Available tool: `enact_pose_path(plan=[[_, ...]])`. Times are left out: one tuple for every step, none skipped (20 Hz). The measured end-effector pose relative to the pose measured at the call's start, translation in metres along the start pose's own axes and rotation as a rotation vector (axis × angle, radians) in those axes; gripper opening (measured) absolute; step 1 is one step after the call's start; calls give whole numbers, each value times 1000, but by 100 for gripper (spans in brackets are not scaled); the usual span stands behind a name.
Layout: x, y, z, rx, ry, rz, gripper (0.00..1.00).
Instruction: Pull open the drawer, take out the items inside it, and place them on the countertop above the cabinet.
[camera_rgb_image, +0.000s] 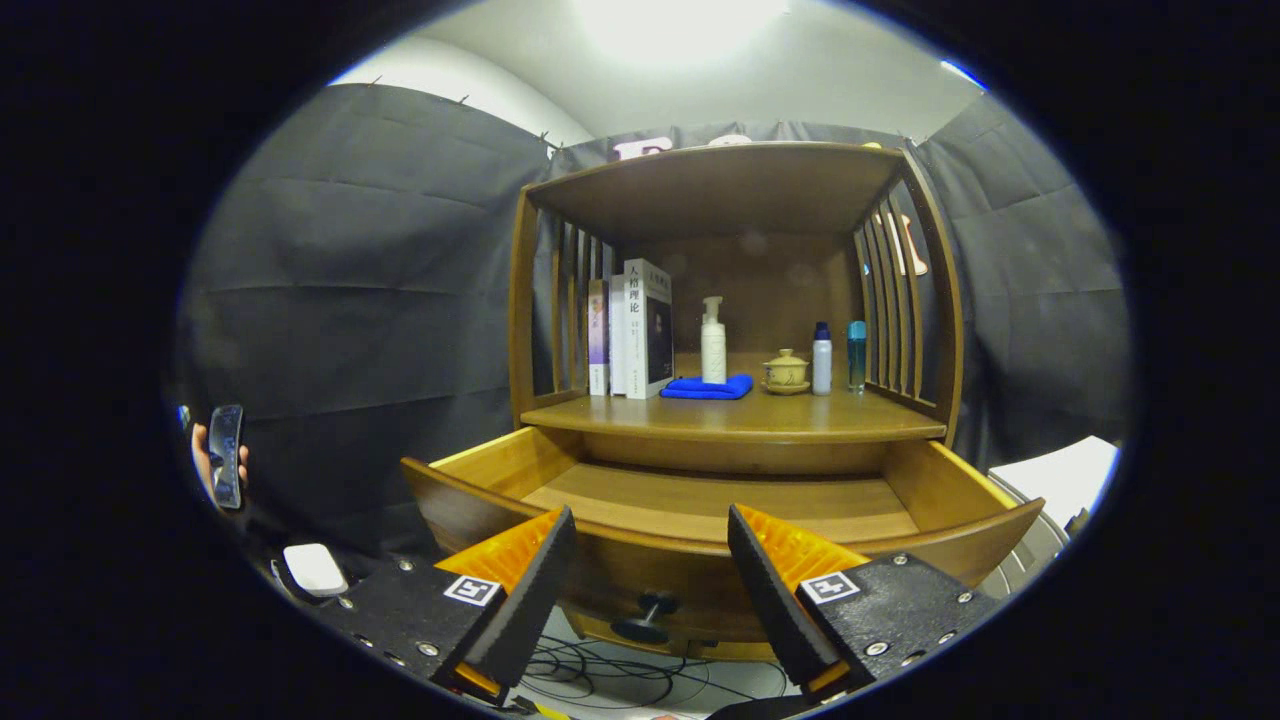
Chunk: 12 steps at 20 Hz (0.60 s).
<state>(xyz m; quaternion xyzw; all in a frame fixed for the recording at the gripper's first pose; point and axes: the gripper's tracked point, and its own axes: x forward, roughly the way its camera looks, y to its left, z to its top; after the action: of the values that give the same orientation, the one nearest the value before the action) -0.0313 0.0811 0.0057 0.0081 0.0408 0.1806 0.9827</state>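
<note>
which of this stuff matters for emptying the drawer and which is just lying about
Job:
- drawer, pulled open
- drawer knob
- countertop
- gripper, open, fingers either side of the knob

Lying about:
- books
- pump bottle on a blue cloth
- lidded cup
- two small bottles

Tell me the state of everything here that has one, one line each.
Drawer: pulled open; the part of its floor in view is bare.
Gripper: open, empty, knob between its fingers.
Pump bottle: upright on blue cloth.
Teacup: lidded.
Books: upright.
</note>
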Motion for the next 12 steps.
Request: enact_pose_path(plan=[[3,-3,8,6,-4,-2,93],[8,-6,15,14,3,-4,93],[12,-9,16,21,37,0,93],[15,-10,18,23,71,12,93],[21,-13,19,17,112,19,93],[28,-15,20,7,152,31,93],[34,-16,21,4,187,47,93],[40,-17,18,4,233,59,93],[46,-16,15,12,272,79,93],[50,-13,12,36,316,98,94],[56,-11,9,77,354,111,93],[61,-11,6,116,390,115,93]])
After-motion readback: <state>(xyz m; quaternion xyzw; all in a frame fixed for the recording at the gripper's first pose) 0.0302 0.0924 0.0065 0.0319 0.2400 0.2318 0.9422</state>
